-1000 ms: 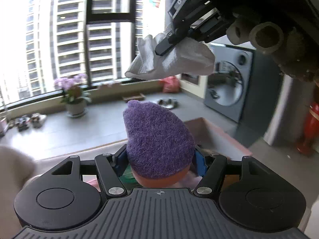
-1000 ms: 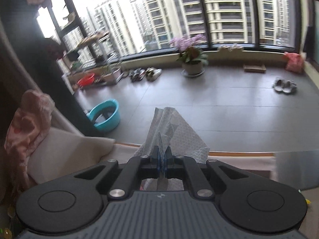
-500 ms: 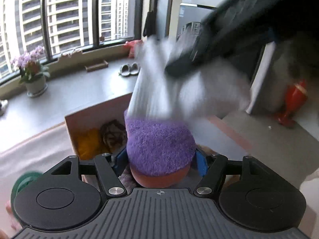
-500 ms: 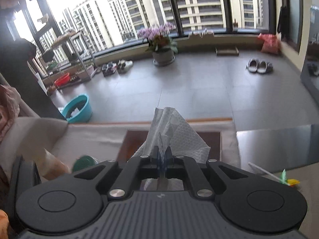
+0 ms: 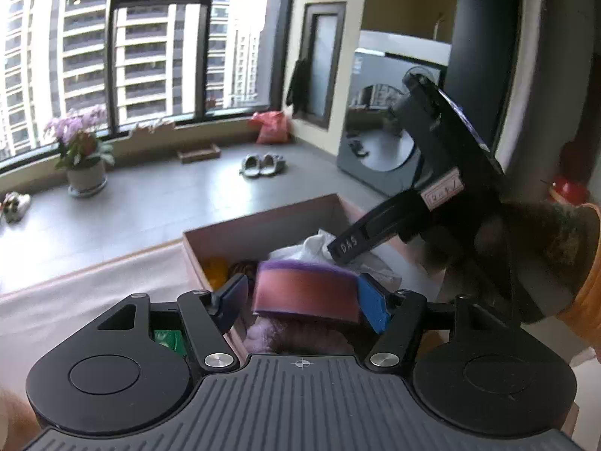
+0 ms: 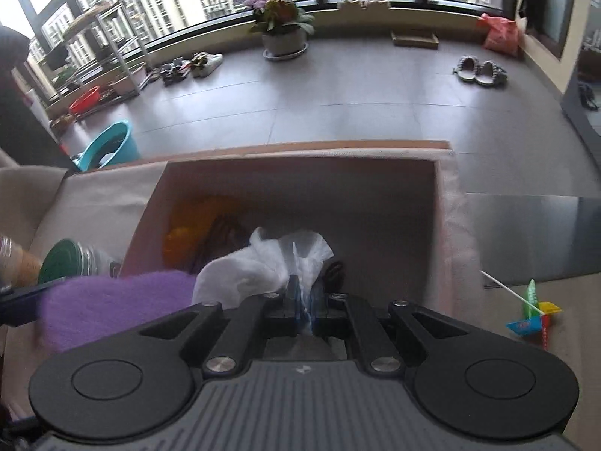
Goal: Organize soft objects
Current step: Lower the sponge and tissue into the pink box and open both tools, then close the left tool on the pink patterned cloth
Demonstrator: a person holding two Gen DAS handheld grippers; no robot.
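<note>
Over the cardboard box [image 6: 375, 191] we keep our right gripper [image 6: 304, 295] pinched shut on a limp, weightless white wipe [image 6: 259, 263], while our left gripper [image 5: 304, 293] clamps the squashy purple sponge [image 5: 304, 293] by its sides.

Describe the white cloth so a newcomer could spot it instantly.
Find the open cardboard box on the table. The cloth is inside, crumpled, pinched by the right hand-held gripper. It is the only white item, beside a yellow object and the purple sponge.
</note>
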